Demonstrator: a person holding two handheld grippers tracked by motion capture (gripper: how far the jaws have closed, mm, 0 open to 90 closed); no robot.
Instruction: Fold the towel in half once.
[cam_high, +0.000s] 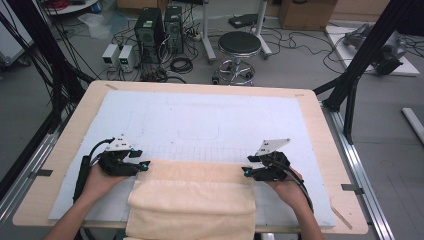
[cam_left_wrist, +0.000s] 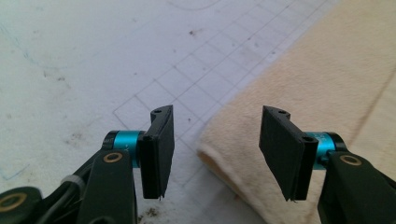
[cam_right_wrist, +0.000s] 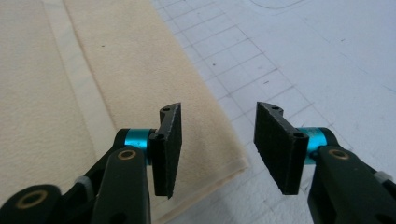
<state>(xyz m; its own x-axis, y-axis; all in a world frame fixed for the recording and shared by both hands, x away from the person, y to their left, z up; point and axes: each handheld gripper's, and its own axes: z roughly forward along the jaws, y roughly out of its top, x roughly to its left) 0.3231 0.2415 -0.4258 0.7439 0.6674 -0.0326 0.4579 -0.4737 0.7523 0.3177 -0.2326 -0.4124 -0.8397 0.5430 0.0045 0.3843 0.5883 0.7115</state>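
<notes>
cream towel (cam_high: 192, 200) lies folded on white mat (cam_high: 200, 120), both tongs parted beside its corners.

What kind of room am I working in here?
Probably a robotics lab or test workshop: black desktop computer towers and tangled cables on the grey floor, a round black stool, and a black metal rig frame.

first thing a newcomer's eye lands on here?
The cream towel, folded at the table's near edge and hanging over it, on a white gridded mat. Then the left gripper and right gripper, one at each far corner of the towel, jaws open with nothing clamped. In each gripper view the towel corner lies just beyond the black pads.
</notes>
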